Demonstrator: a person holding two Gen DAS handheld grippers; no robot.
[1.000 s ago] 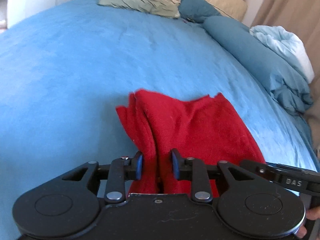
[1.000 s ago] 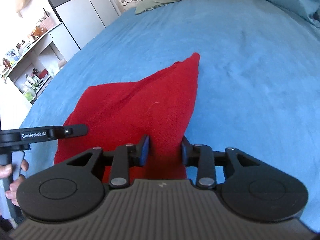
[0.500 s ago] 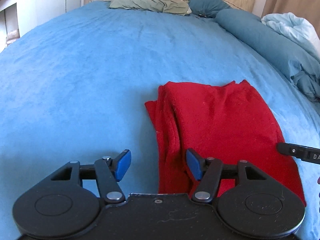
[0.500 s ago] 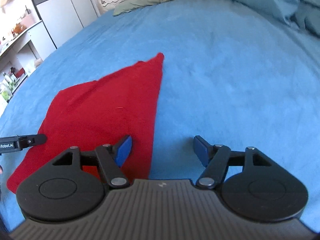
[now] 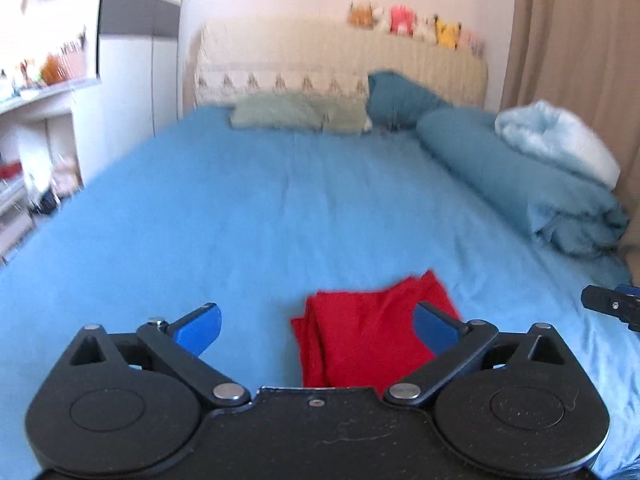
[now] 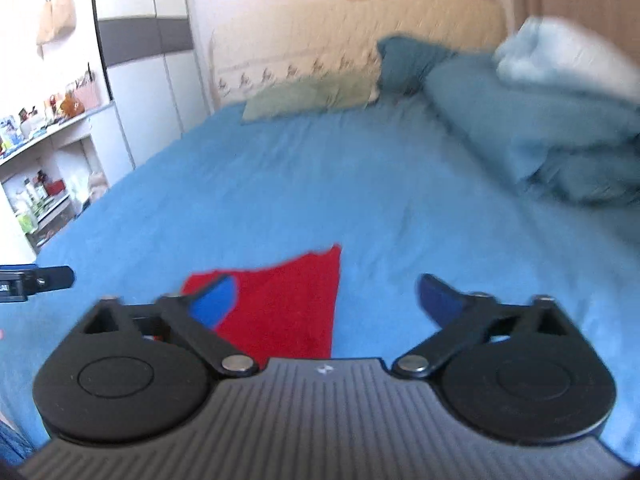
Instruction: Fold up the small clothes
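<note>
Hiding red garment [image 5: 362,336] near edge: left tool [image 5: 316,330] body.

Home bedroom. Big bed w/ blue sheet [image 5: 260,208], pillows [image 5: 296,114] against a cream padded headboard [image 5: 420,64], soft toys [image 5: 404,20] lined along its top, rolled duvet [image 5: 516,184] at one side. Tall white wardrobe [image 6: 144,80], cluttered shelves [image 6: 44,168], bag [image 6: 56,12] hung on wall, beige curtain [image 5: 572,48].

Blue-sheeted bed [image 5: 248,216], cream headboard [image 5: 420,68], plush toys [image 5: 408,20], white wardrobe [image 6: 148,80], cluttered shelves [image 6: 44,184], beige curtain [image 5: 576,40].
</note>
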